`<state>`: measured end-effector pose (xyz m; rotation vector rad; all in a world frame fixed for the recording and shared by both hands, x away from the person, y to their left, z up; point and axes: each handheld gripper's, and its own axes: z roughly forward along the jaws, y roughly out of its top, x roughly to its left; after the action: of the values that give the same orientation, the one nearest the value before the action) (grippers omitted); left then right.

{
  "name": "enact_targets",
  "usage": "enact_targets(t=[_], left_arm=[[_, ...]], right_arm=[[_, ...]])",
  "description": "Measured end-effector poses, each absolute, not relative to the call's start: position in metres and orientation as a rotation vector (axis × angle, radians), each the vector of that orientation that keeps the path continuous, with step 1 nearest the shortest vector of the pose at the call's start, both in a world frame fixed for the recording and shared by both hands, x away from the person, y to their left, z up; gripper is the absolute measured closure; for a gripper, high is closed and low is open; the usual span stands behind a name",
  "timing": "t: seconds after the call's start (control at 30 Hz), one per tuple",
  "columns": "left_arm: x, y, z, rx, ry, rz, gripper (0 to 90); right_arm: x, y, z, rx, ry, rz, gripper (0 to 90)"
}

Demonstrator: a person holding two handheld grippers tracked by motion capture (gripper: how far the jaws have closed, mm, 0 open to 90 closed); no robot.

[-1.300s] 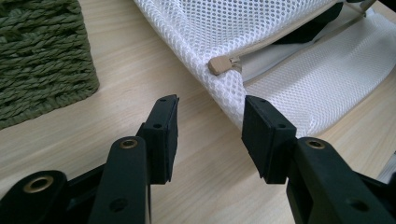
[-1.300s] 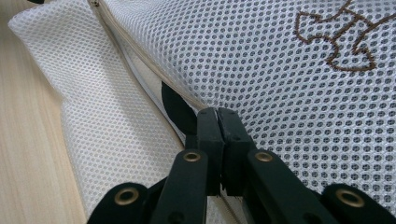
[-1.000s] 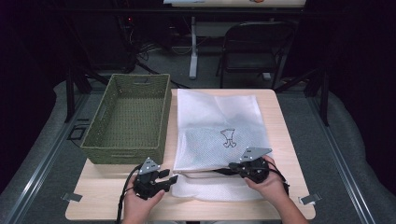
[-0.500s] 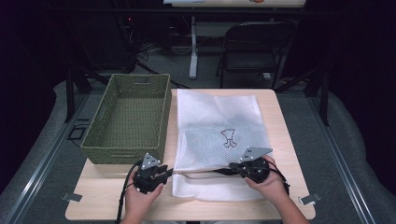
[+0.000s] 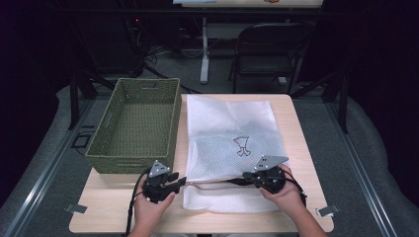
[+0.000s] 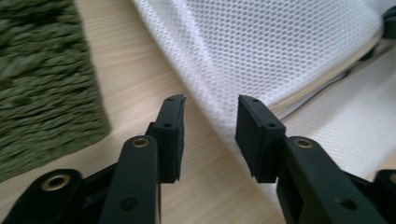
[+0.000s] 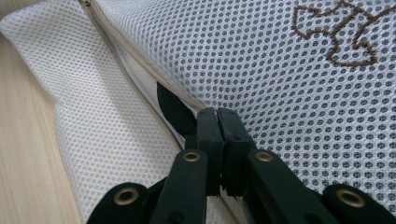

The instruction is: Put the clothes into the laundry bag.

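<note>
- Right gripper pinches the upper layer of the white mesh bag, jaws pressed tight on its edge.
- Left gripper spread, jaws just reopening; the bag's corner edge sits between them, unpinched.
- Green basket beyond the left gripper.

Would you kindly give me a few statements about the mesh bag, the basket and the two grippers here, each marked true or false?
1. The right gripper is shut on the upper layer of the white mesh bag at its opening. True.
2. The left gripper is clamped on the bag. False: its jaws stand apart, with the bag's edge between them and not pressed; they have just been opening.
3. The green woven basket holds the bag. False: the bag lies on the table beside it.
4. A brown embroidered figure marks the bag. True.
</note>
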<state>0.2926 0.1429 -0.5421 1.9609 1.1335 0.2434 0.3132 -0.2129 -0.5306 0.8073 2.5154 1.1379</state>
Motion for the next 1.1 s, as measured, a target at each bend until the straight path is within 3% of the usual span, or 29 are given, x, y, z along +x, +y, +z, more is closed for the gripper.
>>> enact_targets(t=[0.6,0.97,1.1], left_arm=[[0.314,0.126,-0.555,1.951,1.206,0.159,46.0],[0.321,0.121,-0.563,1.945,1.224,0.094,44.8],[0.322,0.12,-0.565,1.947,1.218,0.075,48.2]], right_arm=[[0.313,-0.212,-0.531,0.802,2.515,1.132,88.7],[0.313,-0.21,-0.532,0.789,2.519,1.114,88.6],[0.313,-0.209,-0.533,0.785,2.521,1.107,88.7]])
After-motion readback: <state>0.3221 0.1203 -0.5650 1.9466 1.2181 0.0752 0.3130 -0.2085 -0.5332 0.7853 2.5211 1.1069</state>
